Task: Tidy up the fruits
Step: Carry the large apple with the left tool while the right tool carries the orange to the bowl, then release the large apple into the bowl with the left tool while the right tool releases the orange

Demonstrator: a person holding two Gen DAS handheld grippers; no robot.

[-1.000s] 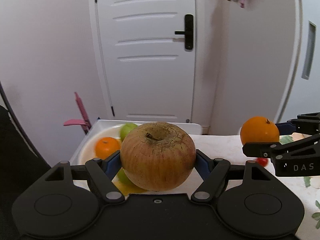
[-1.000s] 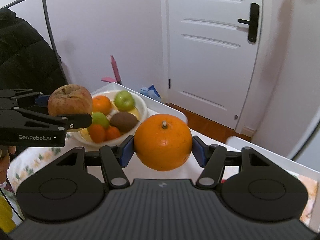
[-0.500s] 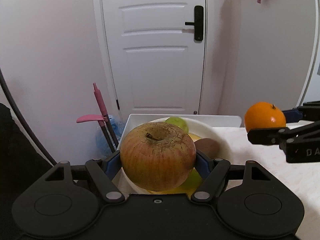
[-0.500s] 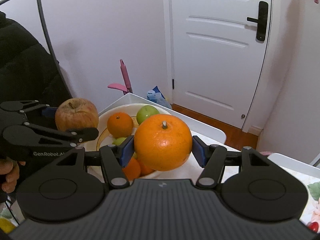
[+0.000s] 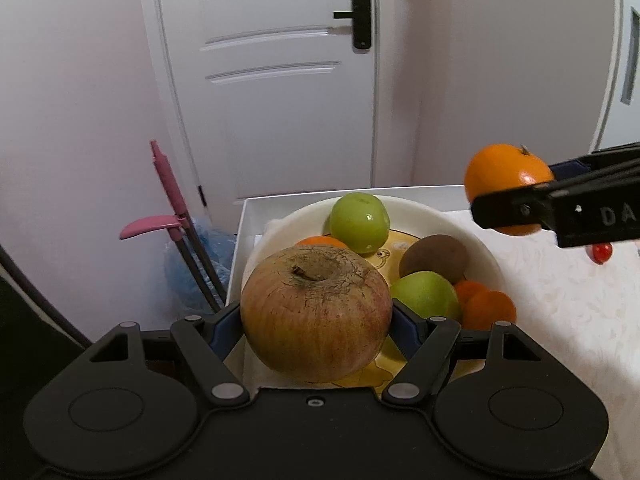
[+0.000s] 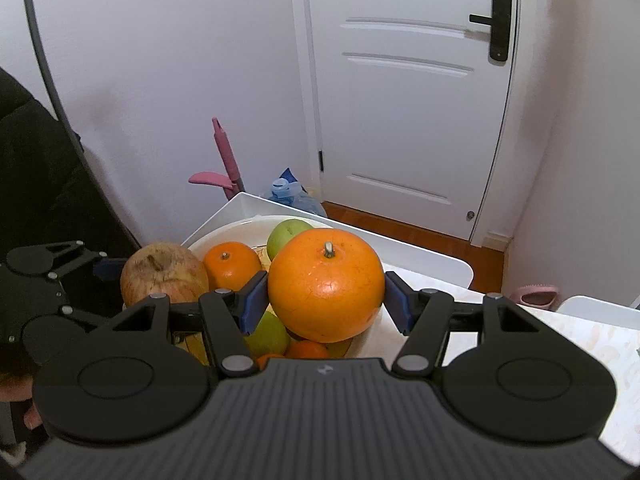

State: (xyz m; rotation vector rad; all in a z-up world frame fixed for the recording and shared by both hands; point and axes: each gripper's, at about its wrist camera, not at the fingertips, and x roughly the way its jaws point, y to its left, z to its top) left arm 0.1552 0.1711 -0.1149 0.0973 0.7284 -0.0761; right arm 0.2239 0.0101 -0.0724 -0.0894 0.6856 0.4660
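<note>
My left gripper is shut on a brownish-red apple and holds it over the near left rim of a white fruit bowl. My right gripper is shut on a large orange, held above the bowl's near side; it also shows in the left wrist view. The bowl holds two green apples, a kiwi and small oranges. The apple also shows in the right wrist view.
The bowl sits on a white tray at the table's far left corner. A floral tablecloth with a small red tomato lies to the right. A pink-handled tool, a white door and a dark jacket stand beyond.
Both grippers moved toward the bowl with their fruit. The apple now hangs over the bowl's near left rim, and the orange is over the bowl.
</note>
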